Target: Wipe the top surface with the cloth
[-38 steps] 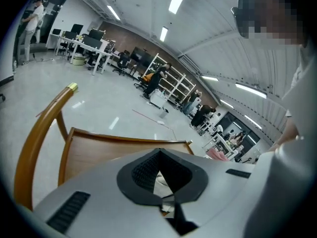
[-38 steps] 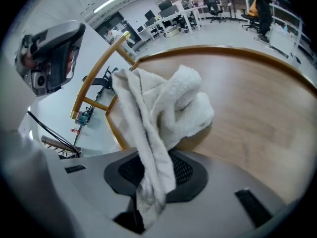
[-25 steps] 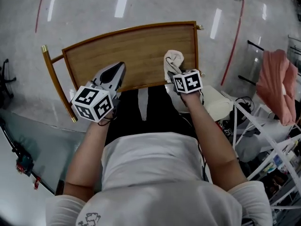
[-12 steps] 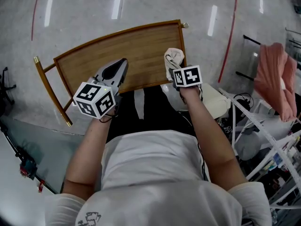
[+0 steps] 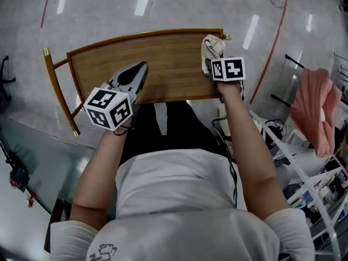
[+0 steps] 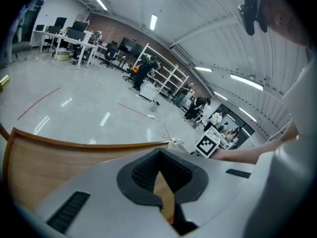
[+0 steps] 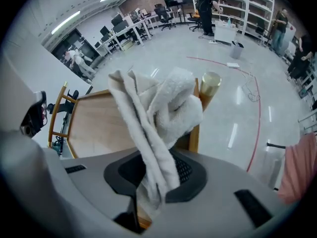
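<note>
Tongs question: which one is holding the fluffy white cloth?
The right tongs: the white cloth is pinched between them. The left tongs are shut on nothing, with only the wooden top showing past them.

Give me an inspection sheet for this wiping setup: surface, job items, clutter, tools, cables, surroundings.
Surface: wooden table top, bare wood with a raised rim.
Job's things: white cloth, at the far right corner.
Clutter: nothing seen on the table.
Tools: left tool shut, empty, over the near left; right tool shut on the cloth.
Cables: black leads below the near right corner.
Surroundings: shiny floor; pink fabric at right.
</note>
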